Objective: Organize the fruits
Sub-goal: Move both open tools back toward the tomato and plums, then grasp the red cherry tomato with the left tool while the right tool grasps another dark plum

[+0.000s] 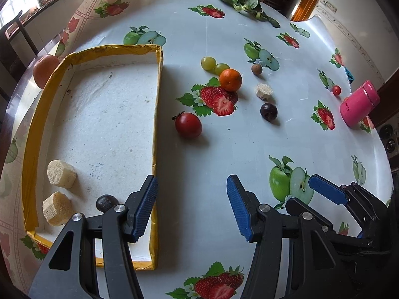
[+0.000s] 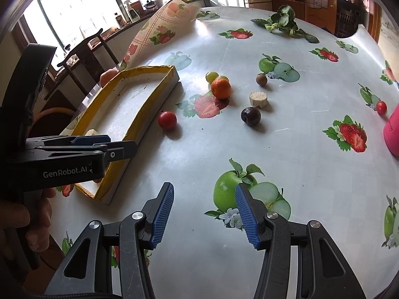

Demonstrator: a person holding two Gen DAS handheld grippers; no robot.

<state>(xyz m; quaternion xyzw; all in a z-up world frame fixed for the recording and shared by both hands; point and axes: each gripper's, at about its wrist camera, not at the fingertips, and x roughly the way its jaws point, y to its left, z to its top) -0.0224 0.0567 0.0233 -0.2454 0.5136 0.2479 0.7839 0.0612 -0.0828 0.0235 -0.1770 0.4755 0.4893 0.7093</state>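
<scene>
pink container (image 2: 392,134) cut off at right edge, orange fruit (image 1: 45,71) half hidden behind tray wall (image 1: 49,79)

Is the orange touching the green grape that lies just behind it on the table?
Cannot tell. In both wrist views the orange overlaps the green grape behind it, so neither view shows a gap or a clear contact.
</scene>
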